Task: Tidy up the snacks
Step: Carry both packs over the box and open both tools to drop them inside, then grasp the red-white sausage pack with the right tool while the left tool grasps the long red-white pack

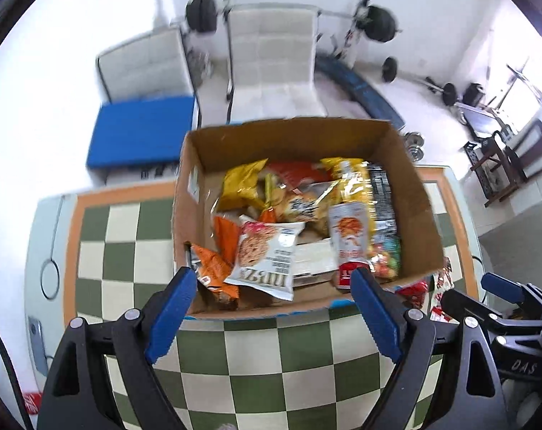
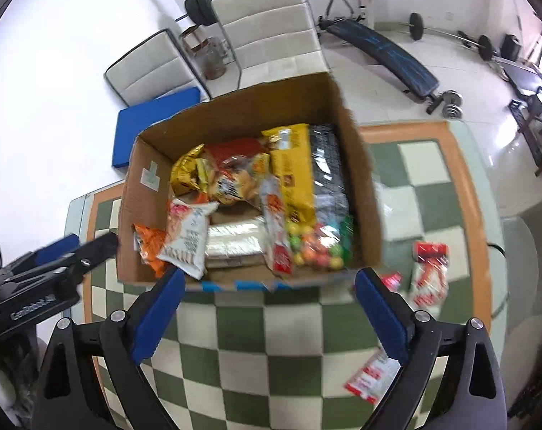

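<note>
An open cardboard box (image 1: 419,211) (image 2: 364,193) stands on the green-and-cream checkered table and holds several snack packets: a white cookie packet (image 1: 267,259) (image 2: 188,233), an orange packet (image 1: 213,268), yellow bags (image 2: 292,175) and a bag of coloured candies (image 2: 317,247). My left gripper (image 1: 272,311) is open and empty, just in front of the box's near wall. My right gripper (image 2: 271,315) is open and empty, also in front of the box. Red-and-white packets (image 2: 428,272) (image 2: 369,380) lie on the table right of the box, also seen in the left wrist view (image 1: 441,286).
The checkered tablecloth (image 1: 271,365) (image 2: 278,340) has an orange border. Two white chairs (image 1: 274,57) (image 2: 271,25) and a blue pad (image 1: 142,130) stand beyond the table. Weights and a bench (image 2: 382,53) are on the floor behind. Each gripper shows in the other's view (image 1: 514,308) (image 2: 45,272).
</note>
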Demonstrator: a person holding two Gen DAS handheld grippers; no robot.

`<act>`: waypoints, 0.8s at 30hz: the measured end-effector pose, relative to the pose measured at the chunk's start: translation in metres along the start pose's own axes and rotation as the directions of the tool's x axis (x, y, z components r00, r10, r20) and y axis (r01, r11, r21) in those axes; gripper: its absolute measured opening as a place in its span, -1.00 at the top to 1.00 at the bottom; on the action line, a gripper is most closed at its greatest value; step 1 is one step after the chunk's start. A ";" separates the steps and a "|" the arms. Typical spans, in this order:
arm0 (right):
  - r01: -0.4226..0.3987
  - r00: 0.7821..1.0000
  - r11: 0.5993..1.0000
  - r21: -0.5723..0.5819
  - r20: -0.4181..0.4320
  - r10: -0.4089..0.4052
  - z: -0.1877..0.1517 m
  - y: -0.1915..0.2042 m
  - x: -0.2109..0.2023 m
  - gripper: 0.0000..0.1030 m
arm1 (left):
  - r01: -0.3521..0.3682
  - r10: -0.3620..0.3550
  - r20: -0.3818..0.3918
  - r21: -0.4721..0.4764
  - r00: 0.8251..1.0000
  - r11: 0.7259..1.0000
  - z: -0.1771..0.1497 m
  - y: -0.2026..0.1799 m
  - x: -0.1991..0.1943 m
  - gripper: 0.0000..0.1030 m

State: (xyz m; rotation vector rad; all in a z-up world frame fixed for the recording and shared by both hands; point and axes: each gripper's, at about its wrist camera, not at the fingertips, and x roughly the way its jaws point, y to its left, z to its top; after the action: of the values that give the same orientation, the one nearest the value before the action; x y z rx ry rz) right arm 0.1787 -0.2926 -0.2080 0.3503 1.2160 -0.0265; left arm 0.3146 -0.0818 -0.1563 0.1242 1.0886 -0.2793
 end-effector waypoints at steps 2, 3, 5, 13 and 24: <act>0.017 1.000 1.000 0.019 -0.001 -0.017 -0.017 -0.017 -0.012 -0.90 | 0.004 -0.005 0.032 0.032 0.999 0.999 -0.010 -0.016 -0.007 -0.71; 0.022 1.000 0.999 0.034 -0.011 -0.021 -0.026 -0.027 -0.016 -0.90 | -0.004 0.002 0.036 0.052 0.999 0.999 -0.017 -0.027 -0.009 -0.71; 0.026 0.999 0.997 0.067 -0.037 -0.023 -0.044 -0.048 -0.023 -0.90 | 0.012 -0.014 0.026 0.076 1.000 0.997 -0.027 -0.042 -0.008 -0.71; 0.104 0.990 0.988 0.117 -0.103 -0.092 -0.100 -0.123 -0.034 -0.90 | 0.101 -0.082 -0.132 0.141 0.988 0.985 -0.074 -0.116 0.038 -0.70; 0.139 0.972 0.973 0.182 -0.212 -0.099 -0.131 -0.229 0.000 -0.90 | 0.185 -0.057 -0.406 0.283 0.912 0.941 -0.119 -0.239 0.148 -0.70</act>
State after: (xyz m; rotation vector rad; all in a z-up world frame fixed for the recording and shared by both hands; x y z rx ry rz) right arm 0.0121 -0.4726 -0.3047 0.4594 1.4395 -0.2214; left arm 0.2089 -0.3065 -0.3338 0.4146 1.4495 -0.5605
